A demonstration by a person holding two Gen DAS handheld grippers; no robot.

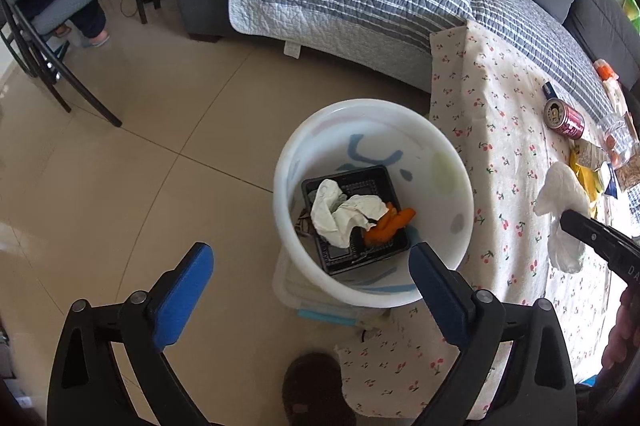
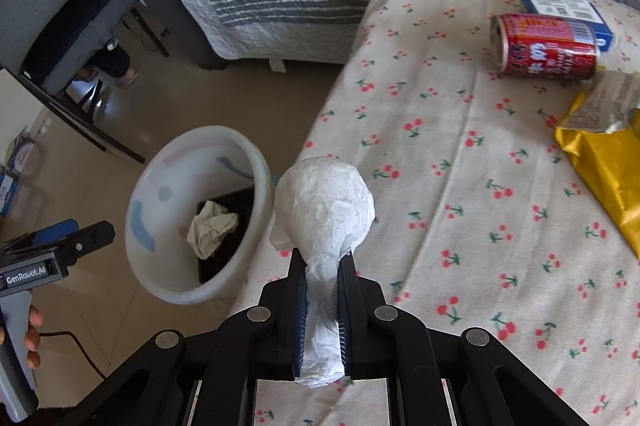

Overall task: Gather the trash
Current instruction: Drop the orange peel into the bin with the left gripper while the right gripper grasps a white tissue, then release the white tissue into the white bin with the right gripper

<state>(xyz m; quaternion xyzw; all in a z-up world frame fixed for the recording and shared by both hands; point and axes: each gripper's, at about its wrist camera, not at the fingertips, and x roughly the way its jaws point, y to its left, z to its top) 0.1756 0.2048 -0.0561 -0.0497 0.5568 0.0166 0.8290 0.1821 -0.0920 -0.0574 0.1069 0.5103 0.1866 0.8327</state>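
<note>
Right gripper (image 2: 323, 266) pinches white tissue wad (image 2: 324, 202), bulging past fingertips. Left gripper (image 1: 310, 266) spread over bin (image 1: 288, 154); only this view shows orange scraps (image 1: 390, 224).

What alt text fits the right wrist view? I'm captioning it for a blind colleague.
The right gripper is shut on a crumpled white tissue above a cherry-print tablecloth. To its left, a white bin on the floor holds crumpled paper; a red can lies on its side on the cloth.

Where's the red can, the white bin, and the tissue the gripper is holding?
can (image 2: 546, 52), right wrist view, on its red side.
bin (image 1: 280, 186), left wrist view, on its left rim.
tissue (image 2: 324, 202), right wrist view, on its bulging top.
</note>
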